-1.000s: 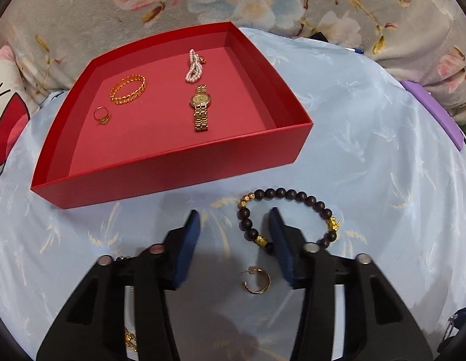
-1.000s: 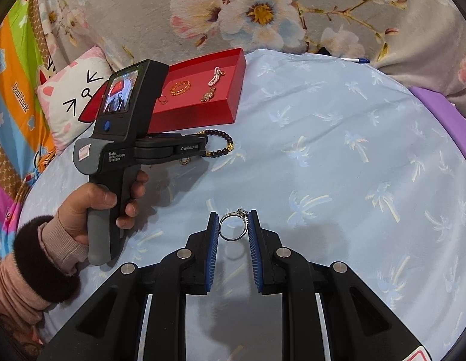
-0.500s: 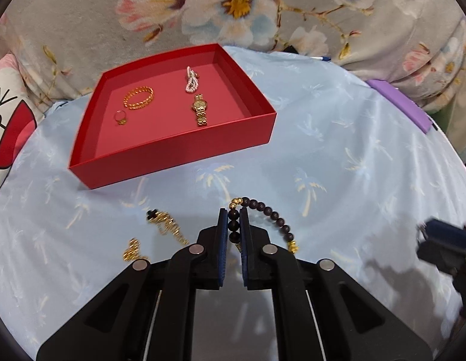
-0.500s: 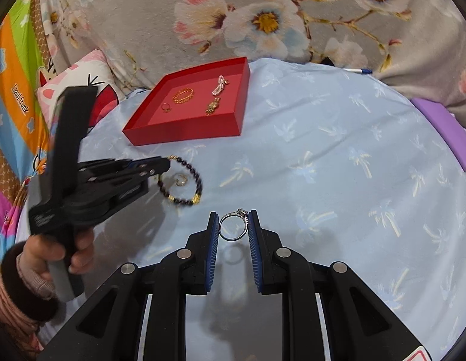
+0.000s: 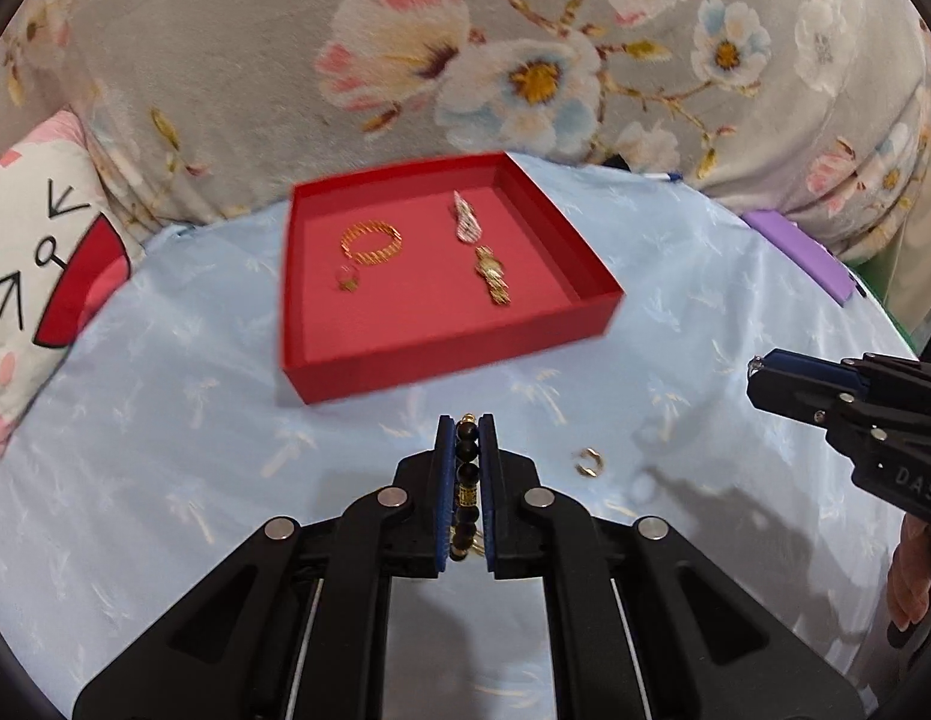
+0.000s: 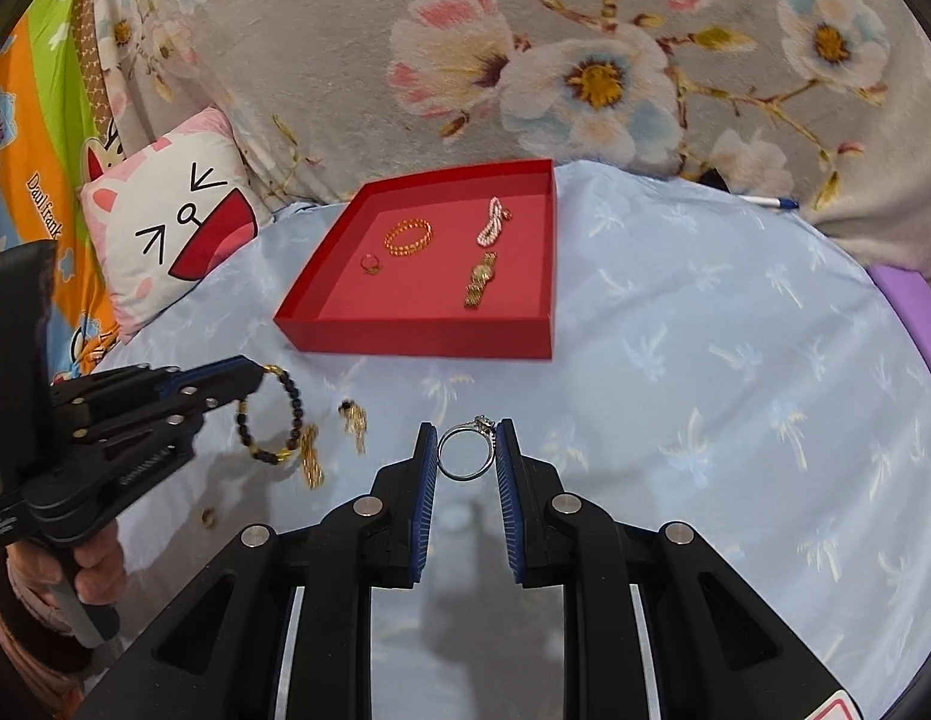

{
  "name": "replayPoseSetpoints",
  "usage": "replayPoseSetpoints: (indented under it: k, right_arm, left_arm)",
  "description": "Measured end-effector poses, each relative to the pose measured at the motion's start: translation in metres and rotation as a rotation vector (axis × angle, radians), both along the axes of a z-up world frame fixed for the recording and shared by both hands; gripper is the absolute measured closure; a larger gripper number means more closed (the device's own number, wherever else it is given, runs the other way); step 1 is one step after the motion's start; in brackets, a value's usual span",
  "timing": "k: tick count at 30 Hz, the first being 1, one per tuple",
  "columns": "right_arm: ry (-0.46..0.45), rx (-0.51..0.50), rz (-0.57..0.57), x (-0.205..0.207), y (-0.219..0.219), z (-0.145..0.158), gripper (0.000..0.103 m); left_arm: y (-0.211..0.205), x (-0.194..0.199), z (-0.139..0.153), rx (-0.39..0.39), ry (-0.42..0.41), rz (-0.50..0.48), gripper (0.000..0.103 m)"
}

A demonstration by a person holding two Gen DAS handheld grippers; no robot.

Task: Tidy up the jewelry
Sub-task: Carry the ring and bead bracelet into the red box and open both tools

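On the blue cloth: red tray already holding four pieces. Left gripper is clamping the dark bead bracelet, lifted clear; right gripper is pinching a silver ring. Gold chain, pendant and small earring are waiting outside.
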State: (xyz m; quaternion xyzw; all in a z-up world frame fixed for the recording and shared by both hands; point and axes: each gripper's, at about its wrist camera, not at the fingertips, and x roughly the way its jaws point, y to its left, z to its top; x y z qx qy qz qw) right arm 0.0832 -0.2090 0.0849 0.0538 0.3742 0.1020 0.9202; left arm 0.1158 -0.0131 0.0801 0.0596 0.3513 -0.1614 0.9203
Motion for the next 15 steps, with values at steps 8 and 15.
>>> replayPoseSetpoints:
  k: [8, 15]
  right_arm:
    - [-0.042, 0.002, 0.010, 0.078, 0.016, 0.024, 0.085]
    - [-0.074, -0.003, -0.028, 0.151, 0.019, 0.030, 0.085]
  left_arm:
    - [0.021, 0.061, 0.039, 0.019, -0.094, 0.076, 0.096]
    - [0.018, 0.125, 0.047, -0.043, -0.076, 0.095, 0.096]
